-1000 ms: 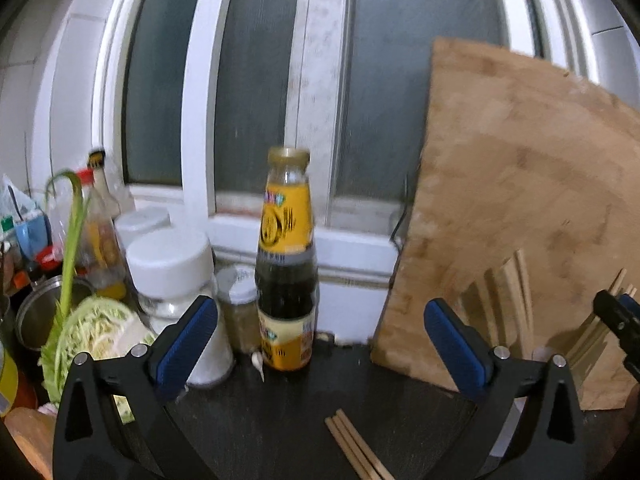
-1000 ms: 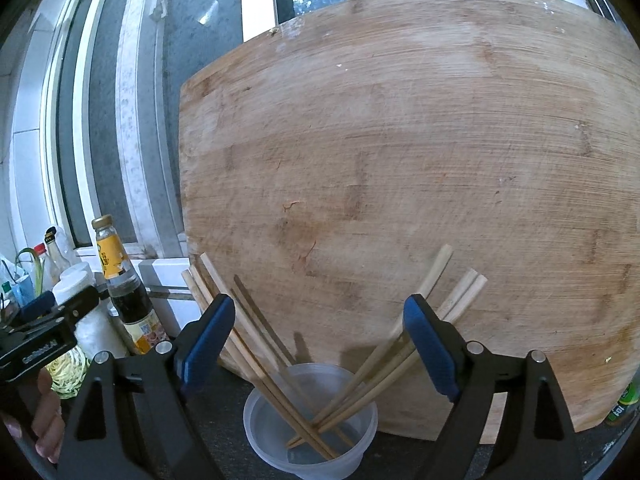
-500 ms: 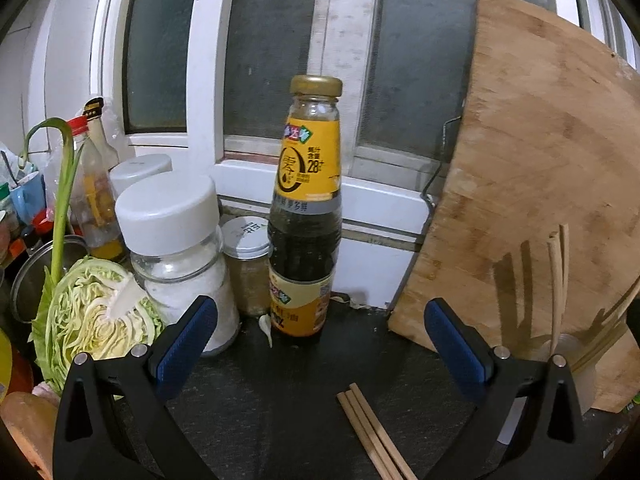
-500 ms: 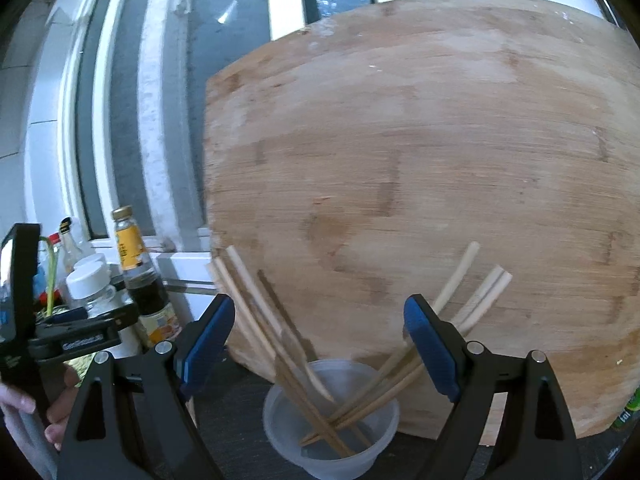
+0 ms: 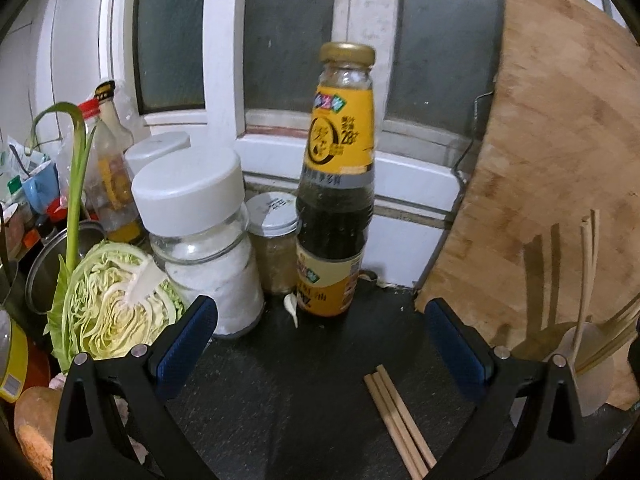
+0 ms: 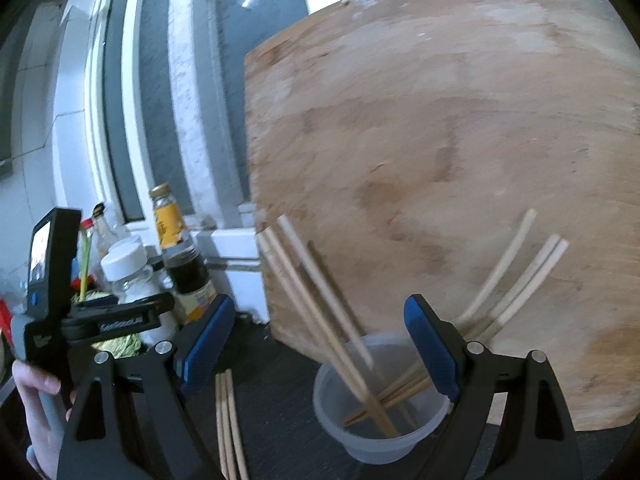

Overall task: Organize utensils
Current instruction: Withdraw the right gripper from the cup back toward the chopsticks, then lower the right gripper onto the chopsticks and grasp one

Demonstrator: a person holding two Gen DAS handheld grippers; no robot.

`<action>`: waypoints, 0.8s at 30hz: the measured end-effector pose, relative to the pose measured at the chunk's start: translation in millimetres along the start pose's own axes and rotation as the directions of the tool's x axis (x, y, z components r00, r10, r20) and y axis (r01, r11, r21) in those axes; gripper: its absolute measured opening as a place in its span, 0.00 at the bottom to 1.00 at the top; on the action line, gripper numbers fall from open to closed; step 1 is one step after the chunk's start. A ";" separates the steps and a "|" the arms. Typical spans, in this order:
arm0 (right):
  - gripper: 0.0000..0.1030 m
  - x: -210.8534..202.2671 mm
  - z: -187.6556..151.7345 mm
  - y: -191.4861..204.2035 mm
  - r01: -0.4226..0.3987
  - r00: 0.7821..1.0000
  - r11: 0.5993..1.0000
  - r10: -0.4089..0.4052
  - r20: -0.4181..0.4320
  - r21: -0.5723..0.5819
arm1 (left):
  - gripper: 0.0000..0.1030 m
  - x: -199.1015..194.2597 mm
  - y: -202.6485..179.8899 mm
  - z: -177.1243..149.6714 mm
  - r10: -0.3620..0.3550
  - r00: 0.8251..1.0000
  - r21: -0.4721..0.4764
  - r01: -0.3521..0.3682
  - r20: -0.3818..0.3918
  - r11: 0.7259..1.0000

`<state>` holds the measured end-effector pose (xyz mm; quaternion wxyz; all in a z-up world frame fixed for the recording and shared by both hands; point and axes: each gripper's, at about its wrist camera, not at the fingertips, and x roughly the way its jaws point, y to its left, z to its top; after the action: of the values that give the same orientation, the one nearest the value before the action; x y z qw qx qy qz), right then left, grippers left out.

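Three wooden chopsticks point(image 5: 400, 424) lie together on the dark counter, just inside my left gripper's right finger; they also show in the right wrist view point(image 6: 228, 428). My left gripper point(image 5: 320, 344) is open and empty above the counter. A clear plastic cup point(image 6: 380, 412) holds several chopsticks point(image 6: 320, 308) fanned out against a wooden cutting board point(image 6: 440, 140). The cup shows at the right edge of the left wrist view point(image 5: 588, 364). My right gripper point(image 6: 316, 344) is open and empty, close in front of the cup.
A soy sauce bottle point(image 5: 340, 184), a white-lidded salt jar point(image 5: 200, 240), a small jar point(image 5: 274, 240), a cut cabbage point(image 5: 116, 304) and more bottles point(image 5: 108, 168) crowd the counter's left and back. The cutting board point(image 5: 560, 160) leans against the window. A garlic clove point(image 5: 291, 304) lies by the bottle.
My left gripper has tilted down and moved closer to the counter, so the loose chopsticks show more fully. My right gripper has shifted left; the cup now sits right of centre.
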<state>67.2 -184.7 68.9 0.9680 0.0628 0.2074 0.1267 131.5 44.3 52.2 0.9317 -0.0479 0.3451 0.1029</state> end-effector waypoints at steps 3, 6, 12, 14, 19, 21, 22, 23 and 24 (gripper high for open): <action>0.85 0.7 -3.8 8.2 -0.049 0.999 0.999 0.048 -0.025 -0.015 | 1.00 5.0 4.0 0.4 0.010 1.000 -0.010 -0.010 -0.024 1.000; 0.80 2.0 -8.0 19.1 -0.078 0.996 0.996 0.075 -0.050 -0.047 | 1.00 8.8 7.5 0.5 0.000 0.999 -0.026 -0.001 -0.049 1.000; 0.62 14.9 -21.3 35.9 -0.145 0.980 0.986 0.132 -0.148 -0.082 | 1.00 12.0 12.4 -0.4 -0.005 0.997 -0.048 0.001 -0.080 0.999; 0.54 21.0 -25.5 40.1 -0.165 0.972 0.982 0.146 -0.186 -0.090 | 1.00 13.1 12.2 -0.9 -0.007 0.996 -0.046 0.003 -0.092 0.999; 0.36 39.1 -38.6 46.8 -0.222 0.937 0.972 0.193 -0.291 -0.072 | 0.99 19.2 9.2 -2.7 -0.016 0.993 -0.028 0.012 -0.120 1.000; 0.32 47.4 -45.7 51.3 -0.232 0.925 0.969 0.193 -0.329 -0.083 | 0.99 20.9 6.8 -4.2 -0.012 0.992 -0.015 0.010 -0.128 1.000; 0.31 52.6 -50.5 54.5 -0.233 0.917 0.968 0.186 -0.352 -0.096 | 0.99 21.1 5.9 -4.9 -0.009 0.992 -0.010 0.008 -0.128 1.000; 0.30 56.1 -53.1 56.8 -0.234 0.913 0.966 0.182 -0.364 -0.105 | 0.96 21.6 4.5 -5.5 -0.010 0.992 -0.001 0.010 -0.128 1.000; 0.30 60.3 -57.4 59.6 -0.238 0.907 0.964 0.178 -0.381 -0.117 | 0.94 22.2 3.3 -6.0 -0.011 0.992 0.008 0.012 -0.128 1.000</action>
<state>83.4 -107.2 4.0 0.8948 -0.0184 0.3660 0.2552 143.4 50.0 33.0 0.9085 -0.0523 0.4042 0.0927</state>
